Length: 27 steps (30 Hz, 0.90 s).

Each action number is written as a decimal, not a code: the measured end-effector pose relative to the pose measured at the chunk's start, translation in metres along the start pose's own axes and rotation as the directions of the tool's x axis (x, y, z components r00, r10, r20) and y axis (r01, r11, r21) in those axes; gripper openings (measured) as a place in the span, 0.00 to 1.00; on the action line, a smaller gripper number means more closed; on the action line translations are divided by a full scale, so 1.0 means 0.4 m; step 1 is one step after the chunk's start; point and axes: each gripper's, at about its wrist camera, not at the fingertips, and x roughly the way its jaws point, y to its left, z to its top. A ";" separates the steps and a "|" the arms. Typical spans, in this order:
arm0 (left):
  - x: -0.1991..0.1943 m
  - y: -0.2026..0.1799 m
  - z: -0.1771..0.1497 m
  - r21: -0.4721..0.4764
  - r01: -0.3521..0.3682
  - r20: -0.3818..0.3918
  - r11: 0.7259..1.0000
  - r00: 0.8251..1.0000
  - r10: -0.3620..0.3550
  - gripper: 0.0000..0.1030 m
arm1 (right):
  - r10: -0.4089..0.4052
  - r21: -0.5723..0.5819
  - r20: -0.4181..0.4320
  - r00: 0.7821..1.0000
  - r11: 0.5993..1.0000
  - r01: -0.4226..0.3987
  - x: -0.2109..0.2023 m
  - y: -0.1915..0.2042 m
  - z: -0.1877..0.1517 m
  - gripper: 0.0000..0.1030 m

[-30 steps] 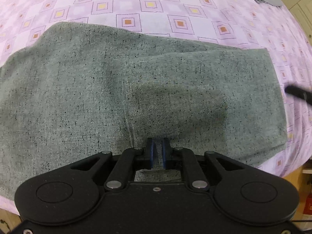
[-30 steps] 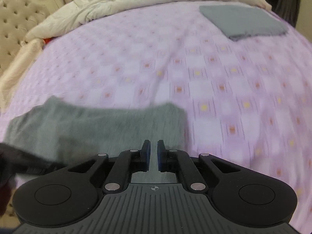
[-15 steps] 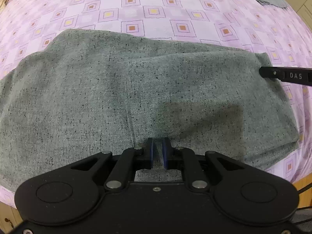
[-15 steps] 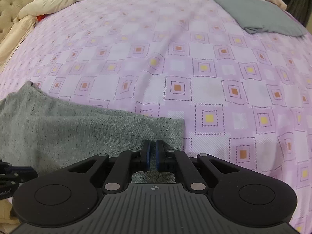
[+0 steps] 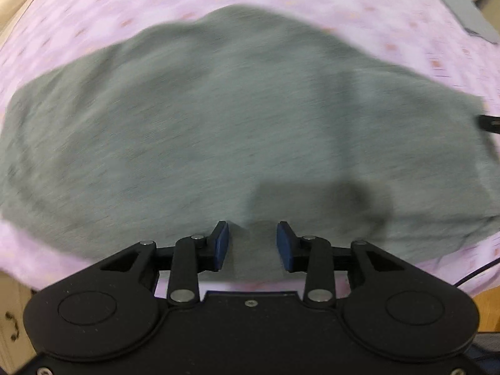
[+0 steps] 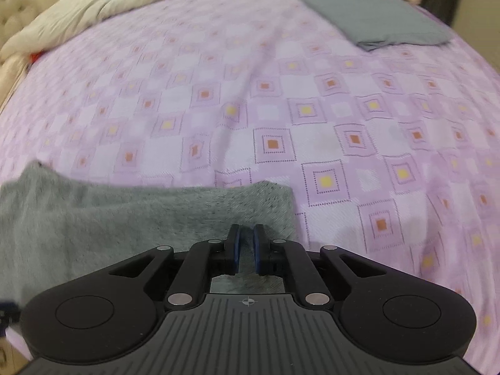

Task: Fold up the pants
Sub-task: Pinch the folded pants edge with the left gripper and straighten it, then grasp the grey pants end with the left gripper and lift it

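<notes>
The grey pants [image 5: 218, 131] lie folded in a wide flat block on the purple patterned bedspread [image 5: 93, 9]. In the left wrist view my left gripper [image 5: 252, 245] is open over the pants' near edge, with cloth between the blue pads but not clamped. The view is blurred. In the right wrist view the pants [image 6: 125, 218] fill the lower left and my right gripper [image 6: 245, 243] is shut on their near right corner. The right gripper's tip shows at the far right of the left wrist view [image 5: 489, 123].
A folded grey garment [image 6: 375, 18] lies at the far right of the bed. A cream duvet [image 6: 125, 3] is bunched along the far edge by the headboard. The bed's near edge and a wooden frame [image 5: 487, 309] sit just under my left gripper.
My left gripper has opened and let go of the pants' near edge. The right gripper stays shut on the corner. Both views shifted slightly.
</notes>
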 end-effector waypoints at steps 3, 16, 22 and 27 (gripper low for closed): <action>-0.027 0.127 -0.023 -0.067 0.055 0.014 0.996 0.998 -0.054 0.40 | -0.001 0.045 0.031 1.000 0.999 -0.001 -0.037 0.041 -0.014 0.08; -0.199 0.530 -0.046 -0.286 0.189 0.261 0.939 0.959 -0.113 0.57 | 0.046 -0.031 0.053 0.998 0.999 -0.044 -0.135 0.303 -0.102 0.08; -0.135 0.675 -0.019 -0.357 0.179 0.227 0.917 0.969 -0.101 0.58 | 0.035 -0.075 0.043 0.998 0.997 -0.031 -0.157 0.385 -0.128 0.08; -0.048 0.709 -0.001 -0.332 0.184 0.136 0.925 0.980 -0.146 0.59 | 0.022 -0.096 0.043 0.999 0.995 -0.018 -0.178 0.430 -0.135 0.08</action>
